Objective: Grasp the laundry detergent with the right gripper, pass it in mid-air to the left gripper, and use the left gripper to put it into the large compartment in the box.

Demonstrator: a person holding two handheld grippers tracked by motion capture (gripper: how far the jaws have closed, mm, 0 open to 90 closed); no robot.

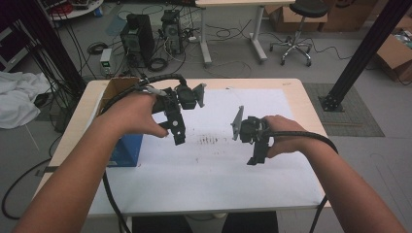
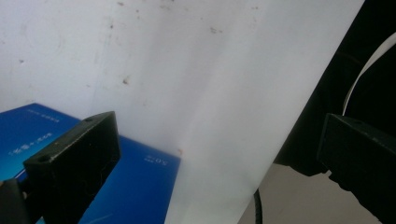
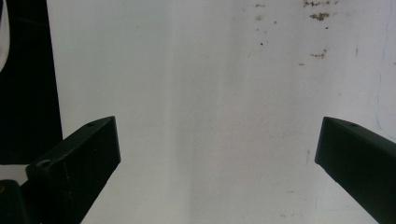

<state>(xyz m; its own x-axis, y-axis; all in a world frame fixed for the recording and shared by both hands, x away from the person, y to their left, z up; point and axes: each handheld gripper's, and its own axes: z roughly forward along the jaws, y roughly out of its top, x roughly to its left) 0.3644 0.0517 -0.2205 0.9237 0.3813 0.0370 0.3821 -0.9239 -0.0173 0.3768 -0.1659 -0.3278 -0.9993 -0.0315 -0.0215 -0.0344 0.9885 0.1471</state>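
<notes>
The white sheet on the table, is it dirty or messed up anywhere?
Yes. The white sheet has dark smudges near its middle, between the left gripper and the right gripper, plus small brownish specks. It lies flat, with no tear that I can see.

A grey floor [image 1: 233,68] is stretching beyond the tools, with computer towers [image 1: 150,34], tangled cables [image 1: 160,60], a black stool [image 1: 299,29] and cardboard boxes [image 1: 396,56] sitting there.
</notes>
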